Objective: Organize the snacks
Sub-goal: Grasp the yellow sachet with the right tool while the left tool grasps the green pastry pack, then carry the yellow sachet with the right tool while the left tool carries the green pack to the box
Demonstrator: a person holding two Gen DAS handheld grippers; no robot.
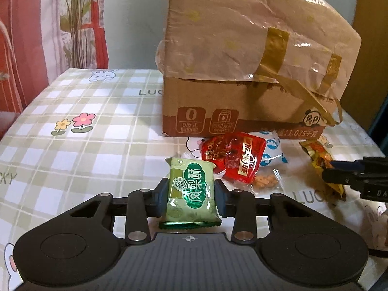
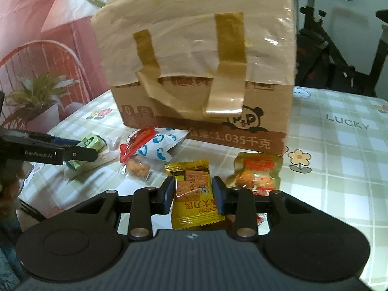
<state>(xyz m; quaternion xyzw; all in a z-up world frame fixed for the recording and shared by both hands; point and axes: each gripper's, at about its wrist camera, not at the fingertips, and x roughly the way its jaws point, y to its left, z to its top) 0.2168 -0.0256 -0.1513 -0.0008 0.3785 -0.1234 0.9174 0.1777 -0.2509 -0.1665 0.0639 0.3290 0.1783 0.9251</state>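
Observation:
My left gripper (image 1: pixel 191 194) is shut on a green snack packet (image 1: pixel 190 191) and holds it above the checked tablecloth (image 1: pixel 84 145). My right gripper (image 2: pixel 193 195) is shut on a yellow snack packet (image 2: pixel 194 194). In the left wrist view the right gripper (image 1: pixel 334 172) shows at the right edge with the yellow packet (image 1: pixel 317 155). In the right wrist view the left gripper (image 2: pixel 80 152) shows at the left with the green packet (image 2: pixel 92 143). A red packet (image 1: pixel 232 157), a white-and-blue packet (image 1: pixel 272 150) and a clear packet of orange pieces (image 1: pixel 265 181) lie in front of the cardboard box (image 1: pixel 242 111).
The tall taped cardboard box (image 2: pixel 206 92), wrapped on top in plastic, stands at the back of the table. An orange-filled clear packet (image 2: pixel 259 174) lies right of my right gripper. A potted plant (image 2: pixel 36 97) and an exercise bike (image 2: pixel 327 48) stand beyond the table edges.

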